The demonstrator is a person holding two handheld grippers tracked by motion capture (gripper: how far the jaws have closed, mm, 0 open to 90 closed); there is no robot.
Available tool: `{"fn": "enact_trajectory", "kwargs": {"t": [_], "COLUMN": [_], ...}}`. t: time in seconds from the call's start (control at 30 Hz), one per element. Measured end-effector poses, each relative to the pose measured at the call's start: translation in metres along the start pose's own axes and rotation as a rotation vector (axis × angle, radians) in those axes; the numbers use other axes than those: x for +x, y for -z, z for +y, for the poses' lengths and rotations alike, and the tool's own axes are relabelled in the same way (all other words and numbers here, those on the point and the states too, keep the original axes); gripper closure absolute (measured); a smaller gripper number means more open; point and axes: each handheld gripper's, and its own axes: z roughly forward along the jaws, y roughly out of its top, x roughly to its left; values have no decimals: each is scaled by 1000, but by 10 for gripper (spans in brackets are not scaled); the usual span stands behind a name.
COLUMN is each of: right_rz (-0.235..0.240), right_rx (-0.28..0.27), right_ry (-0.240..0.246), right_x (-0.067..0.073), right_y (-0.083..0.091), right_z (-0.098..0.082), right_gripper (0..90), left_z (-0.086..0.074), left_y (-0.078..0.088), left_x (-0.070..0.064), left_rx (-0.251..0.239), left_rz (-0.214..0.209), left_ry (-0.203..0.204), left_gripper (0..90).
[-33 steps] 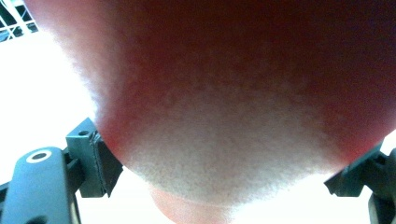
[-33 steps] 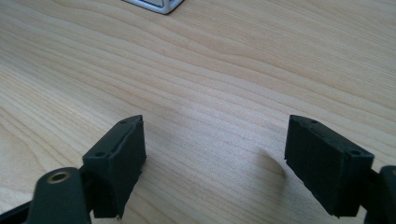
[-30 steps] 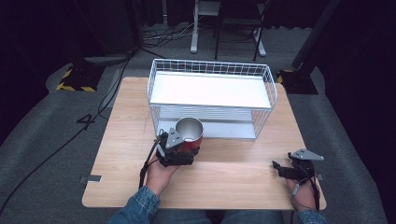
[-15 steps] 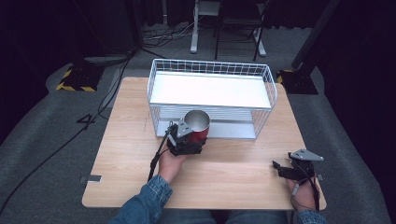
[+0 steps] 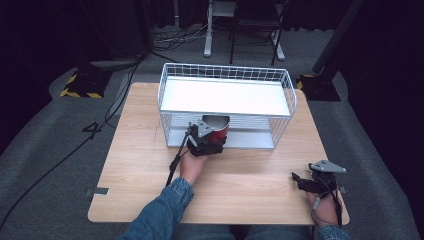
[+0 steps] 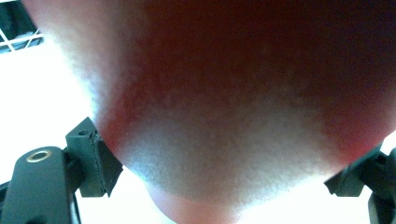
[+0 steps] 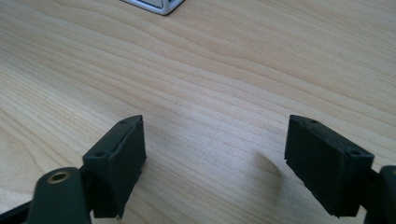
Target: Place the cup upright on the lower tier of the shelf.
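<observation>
One wooden table (image 5: 150, 150) carries a white wire rack (image 5: 225, 97), and the red cup (image 5: 216, 129) sits at the rack's front edge, poking into the lower shelf. Left gripper (image 5: 206, 142) is clamped on that cup, while the right gripper (image 5: 312, 181) rests near the table's right corner, jaws wide with nothing between them.

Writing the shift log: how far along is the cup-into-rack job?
Done: left gripper is shut on the red cup and has it at the front of the wire rack. In hand: easing it toward the lower shelf. Left: set down, release. Right gripper rests open on the table.
</observation>
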Motion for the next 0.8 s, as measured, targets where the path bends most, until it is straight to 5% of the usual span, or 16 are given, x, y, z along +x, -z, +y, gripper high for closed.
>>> {"fn": "enact_trajectory", "kwargs": {"t": [0.2, 0.23, 0.3, 0.37, 0.4, 0.43, 0.47, 0.5, 0.6, 0.7, 0.8], "right_rz": [4, 7, 9, 7, 6, 7, 7, 4, 1, 1, 0], "right_rx": [1, 3, 6, 3, 3, 4, 4, 3, 1, 1, 1], "right_ry": [-5, -9, -16, -14, -13, -14, -14, -10, -8, -6, -5], "right_x": [-1, -1, -2, -1, -1, -1, -1, -1, -1, -1, 0], "right_y": [0, 0, 0, 0, 0, 0, 0, 0, 0, 0, 0], "right_z": [0, 0, 0, 0, 0, 0, 0, 0, 0, 0, 0], "right_gripper": [210, 210, 210, 210, 210, 210, 210, 210, 210, 210, 210], "left_z": [4, 5, 8, 9, 10, 12, 12, 12, 14, 14, 12], "left_y": [-14, -17, -23, -29, -33, -40, -40, -39, -44, -52, -56], "left_x": [2, 2, 6, 5, 7, 8, 8, 4, -1, 1, 1], "left_rx": [-21, -32, -46, -46, -36, -29, -29, -16, -5, 4, 15], "left_rz": [39, 79, 71, 67, 72, -28, -28, 53, 136, 78, 90], "left_ry": [24, 27, -10, 14, -12, -28, -28, 10, 35, 10, 38], "left_gripper": [163, 163, 163, 163, 163, 163, 163, 163, 163, 163, 163]}}
